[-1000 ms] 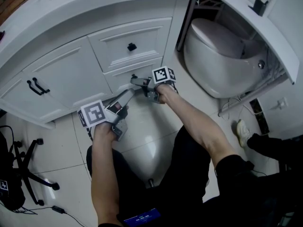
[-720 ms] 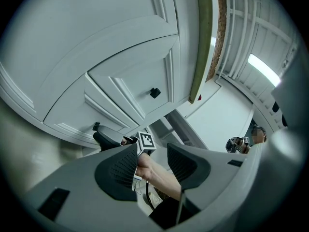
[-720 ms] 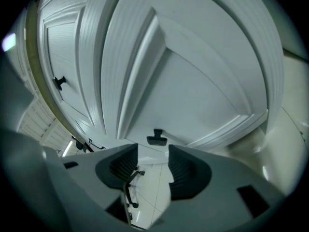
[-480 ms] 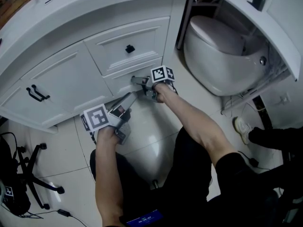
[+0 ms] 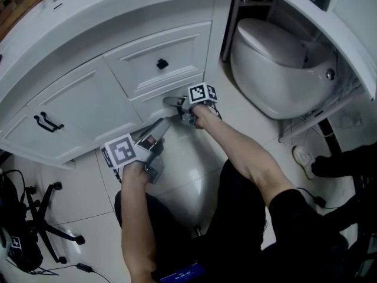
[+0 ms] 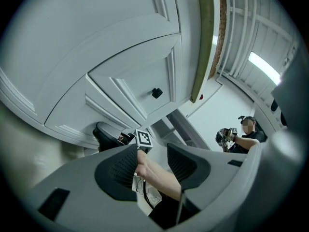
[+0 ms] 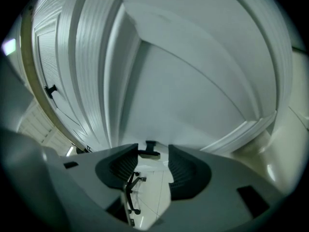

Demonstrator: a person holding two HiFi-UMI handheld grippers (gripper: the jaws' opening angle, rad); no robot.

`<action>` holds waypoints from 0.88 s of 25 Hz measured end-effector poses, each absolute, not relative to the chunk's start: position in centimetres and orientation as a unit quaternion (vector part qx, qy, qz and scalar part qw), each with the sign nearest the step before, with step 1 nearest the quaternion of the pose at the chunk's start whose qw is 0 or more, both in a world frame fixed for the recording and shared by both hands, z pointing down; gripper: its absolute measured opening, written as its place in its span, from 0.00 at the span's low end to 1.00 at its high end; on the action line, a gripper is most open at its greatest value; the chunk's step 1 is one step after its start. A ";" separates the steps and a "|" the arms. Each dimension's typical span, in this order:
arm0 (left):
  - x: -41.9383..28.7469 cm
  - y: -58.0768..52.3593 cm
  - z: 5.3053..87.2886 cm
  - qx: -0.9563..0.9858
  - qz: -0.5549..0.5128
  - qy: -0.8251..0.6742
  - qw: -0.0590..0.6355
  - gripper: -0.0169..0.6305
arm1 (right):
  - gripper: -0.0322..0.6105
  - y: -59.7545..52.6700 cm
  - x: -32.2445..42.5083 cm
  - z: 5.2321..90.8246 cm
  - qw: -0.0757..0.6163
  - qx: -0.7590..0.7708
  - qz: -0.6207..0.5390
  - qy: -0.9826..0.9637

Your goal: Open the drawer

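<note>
The white vanity has an upper drawer [image 5: 159, 49] with a black knob [image 5: 162, 63] and a lower drawer [image 5: 147, 99] beneath it; both are closed. My right gripper [image 5: 171, 102] is at the lower drawer's front. In the right gripper view it [image 7: 152, 153] stands open, with the lower drawer's small black knob [image 7: 148, 150] just between its fingertips. My left gripper [image 5: 159, 125] hangs open and empty below and to the left, a little off the cabinet. In the left gripper view it [image 6: 152, 150] looks up past my right forearm [image 6: 159, 175] at the upper knob [image 6: 156, 92].
A white toilet [image 5: 277, 63] stands right of the vanity. A cabinet door with black handles [image 5: 47, 121] lies to the left. An office chair base [image 5: 44, 217] sits on the tiled floor at lower left. Another person [image 6: 244, 137] stands in the distance.
The left gripper has drifted slightly down and right. The right gripper has stayed at the lower drawer's knob, and the drawer has not moved.
</note>
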State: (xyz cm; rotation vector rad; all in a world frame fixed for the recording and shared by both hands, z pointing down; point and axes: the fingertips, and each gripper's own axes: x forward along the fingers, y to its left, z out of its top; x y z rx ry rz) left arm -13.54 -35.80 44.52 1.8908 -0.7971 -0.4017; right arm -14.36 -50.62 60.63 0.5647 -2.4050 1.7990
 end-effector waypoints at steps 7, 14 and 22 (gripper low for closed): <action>-13.5 -36.3 44.6 0.780 -0.167 -0.331 0.504 0.32 | 0.37 -50.5 -14.4 60.3 0.045 0.168 0.594 -0.786; -13.5 -36.5 45.0 0.779 -0.162 -0.334 0.506 0.32 | 0.30 -50.5 -14.6 60.1 0.041 0.160 0.602 -0.781; -13.3 -36.4 44.8 0.782 -0.142 -0.341 0.502 0.32 | 0.30 -50.4 -14.7 60.1 0.052 0.159 0.597 -0.785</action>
